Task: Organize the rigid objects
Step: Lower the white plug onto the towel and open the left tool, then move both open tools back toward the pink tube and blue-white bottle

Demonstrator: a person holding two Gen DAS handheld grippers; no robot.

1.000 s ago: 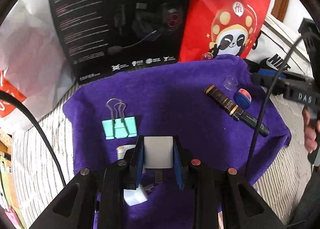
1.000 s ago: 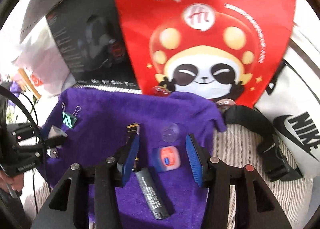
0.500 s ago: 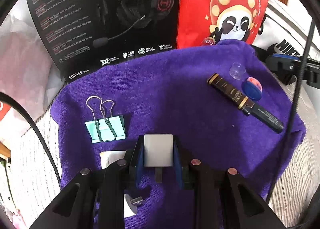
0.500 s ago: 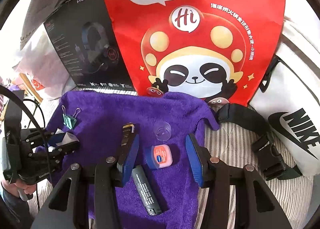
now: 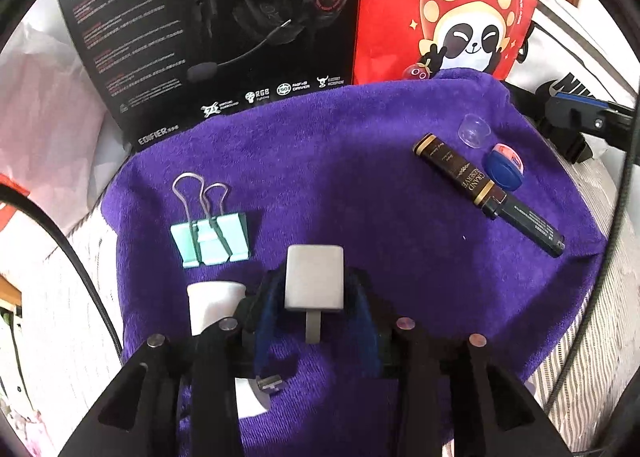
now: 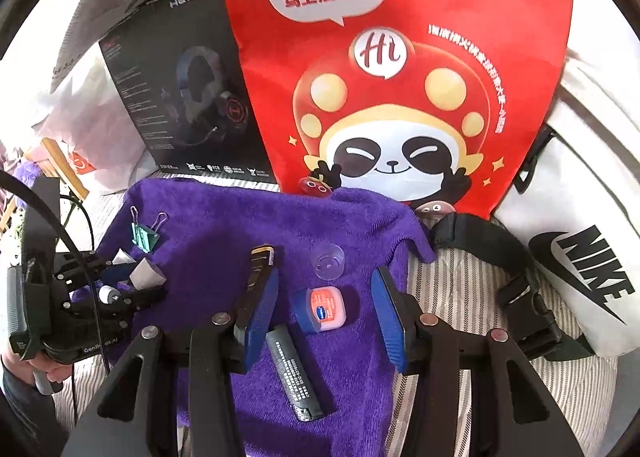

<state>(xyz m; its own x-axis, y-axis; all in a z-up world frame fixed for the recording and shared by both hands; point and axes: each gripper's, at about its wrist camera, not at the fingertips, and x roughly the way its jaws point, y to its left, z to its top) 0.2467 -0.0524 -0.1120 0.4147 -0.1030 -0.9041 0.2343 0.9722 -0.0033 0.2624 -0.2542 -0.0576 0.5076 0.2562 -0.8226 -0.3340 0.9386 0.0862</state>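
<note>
My left gripper (image 5: 316,289) is shut on a grey wall charger (image 5: 314,281), held above the purple towel (image 5: 340,177); it also shows in the right wrist view (image 6: 146,275). A teal binder clip (image 5: 210,235) lies left of it, a white cylinder (image 5: 212,303) beside the left finger. A dark tube (image 5: 486,193), a small blue-and-pink Vaseline tin (image 5: 505,168) and a clear cap (image 5: 474,130) lie at the towel's right. My right gripper (image 6: 324,307) is open, its jaws either side of the tin (image 6: 324,307), the tube (image 6: 280,321) by its left finger.
A black headset box (image 5: 216,37) and a red panda bag (image 5: 452,9) stand behind the towel. A white Nike bag (image 6: 580,257) with a black strap (image 6: 480,241) lies to the right. A white plug (image 5: 256,393) lies under the left gripper. Striped bedding (image 6: 460,289) surrounds the towel.
My left gripper has risen and pulled back with the charger, so the towel objects sit lower and farther. My right gripper has drawn back slightly, staying open around the tin.
</note>
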